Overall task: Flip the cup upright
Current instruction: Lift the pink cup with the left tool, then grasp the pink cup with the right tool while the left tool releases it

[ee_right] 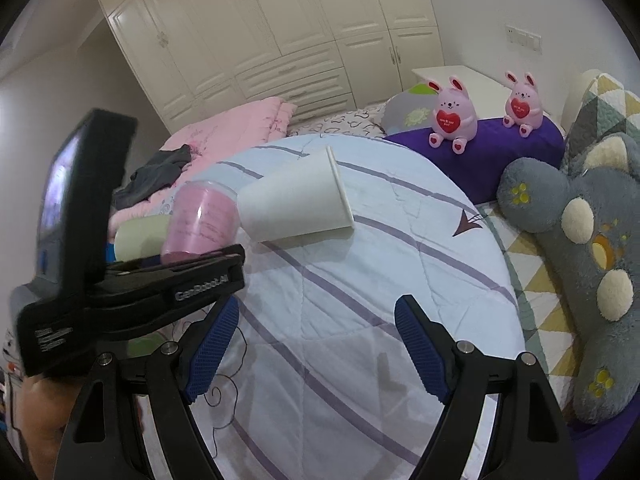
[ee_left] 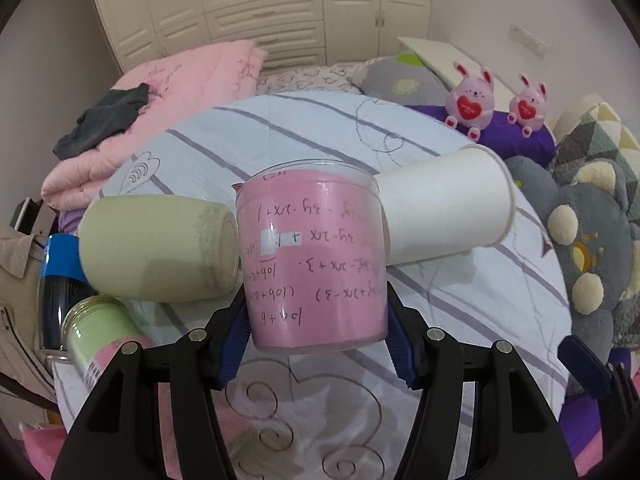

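My left gripper [ee_left: 318, 320] is shut on a clear plastic cup [ee_left: 316, 256] lined with pink paper with handwriting; the cup stands mouth up between the blue pads. It also shows in the right wrist view [ee_right: 200, 224], held by the left gripper [ee_right: 180, 276]. A white paper cup [ee_left: 444, 212] lies on its side just right of it, also seen in the right wrist view [ee_right: 296, 204]. A pale green cup [ee_left: 160, 248] lies on its side to the left. My right gripper [ee_right: 316, 344] is open and empty above the quilt.
A striped white quilt [ee_right: 360, 300] covers the bed. A folded pink blanket [ee_left: 160, 96] with dark clothing lies behind. Pink bunny toys [ee_right: 454, 116] sit on a purple cushion; a grey plush [ee_right: 580, 264] lies at right. A green jar [ee_left: 100, 340] and blue-lidded bottle [ee_left: 60, 276] stand at left.
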{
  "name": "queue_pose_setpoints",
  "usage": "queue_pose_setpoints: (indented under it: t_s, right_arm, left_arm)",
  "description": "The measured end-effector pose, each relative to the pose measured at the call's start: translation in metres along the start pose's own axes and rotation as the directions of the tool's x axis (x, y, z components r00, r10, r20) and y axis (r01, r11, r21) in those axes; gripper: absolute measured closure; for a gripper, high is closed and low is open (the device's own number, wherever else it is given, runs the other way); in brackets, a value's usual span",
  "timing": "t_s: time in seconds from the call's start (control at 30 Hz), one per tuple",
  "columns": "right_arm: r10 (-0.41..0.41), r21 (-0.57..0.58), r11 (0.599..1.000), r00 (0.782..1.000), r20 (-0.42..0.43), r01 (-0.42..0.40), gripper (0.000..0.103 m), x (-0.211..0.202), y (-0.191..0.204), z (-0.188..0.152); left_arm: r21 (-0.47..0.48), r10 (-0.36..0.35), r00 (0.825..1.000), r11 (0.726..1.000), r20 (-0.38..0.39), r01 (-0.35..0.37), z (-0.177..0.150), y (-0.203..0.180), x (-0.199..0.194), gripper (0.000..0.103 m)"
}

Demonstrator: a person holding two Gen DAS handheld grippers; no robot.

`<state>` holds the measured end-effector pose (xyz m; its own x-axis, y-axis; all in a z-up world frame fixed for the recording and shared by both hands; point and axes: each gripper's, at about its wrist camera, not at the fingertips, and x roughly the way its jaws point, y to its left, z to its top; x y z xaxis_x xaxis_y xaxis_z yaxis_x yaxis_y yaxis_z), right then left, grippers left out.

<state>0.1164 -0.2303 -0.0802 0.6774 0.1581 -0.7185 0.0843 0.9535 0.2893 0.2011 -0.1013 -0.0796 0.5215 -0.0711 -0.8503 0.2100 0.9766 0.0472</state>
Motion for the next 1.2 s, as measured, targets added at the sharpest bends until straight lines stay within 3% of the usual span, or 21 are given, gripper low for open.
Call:
queue_pose_setpoints:
  t_s: [0.5, 0.83, 0.97, 1.1, 1.17, 1.2]
  right_arm:
    - [-0.144, -0.085, 0.987, 0.987, -0.069, 0.138, 0.021, -0.012, 0.000, -0.016]
    - [-0.238, -0.090, 0.970, 0.963, -0.129, 0.228, 0.021, -0.013, -0.009, -0.028]
    - [-0.196, -0.053, 0.980, 0.973, -0.118, 0.191, 0.021, -0.020, -0.013, -0.028]
    - [-0.100, -0.034, 0.995, 0.988, -0.121, 0.097, 0.021, -0.027, -0.008, -0.031]
    - [-0.035, -0.025, 0.999, 0.989, -0.142, 0.032, 0.021, -0.027, -0.005, -0.033]
    - [0.001, -0.014, 1.000, 0.988, -0.157, -0.004, 0.021, -0.026, -0.004, -0.033]
  left_arm:
    - [-0.024, -0.031, 0.999, 0.999, 0.028, 0.032, -0.056, 0.000, -0.058, 0.042]
    - [-0.018, -0.065, 0.997, 0.998, 0.030, 0.065, -0.108, 0.001, -0.087, 0.042]
    - [0.005, -0.073, 0.997, 0.997, 0.003, 0.073, -0.128, -0.006, -0.079, 0.041]
    - [0.017, -0.080, 0.997, 0.997, -0.022, 0.080, -0.136, -0.013, -0.068, 0.039]
    - [0.008, -0.082, 0.996, 0.997, -0.019, 0.082, -0.139, -0.013, -0.068, 0.019]
    - [0.004, -0.079, 0.997, 0.997, -0.015, 0.079, -0.140, -0.012, -0.070, 0.015]
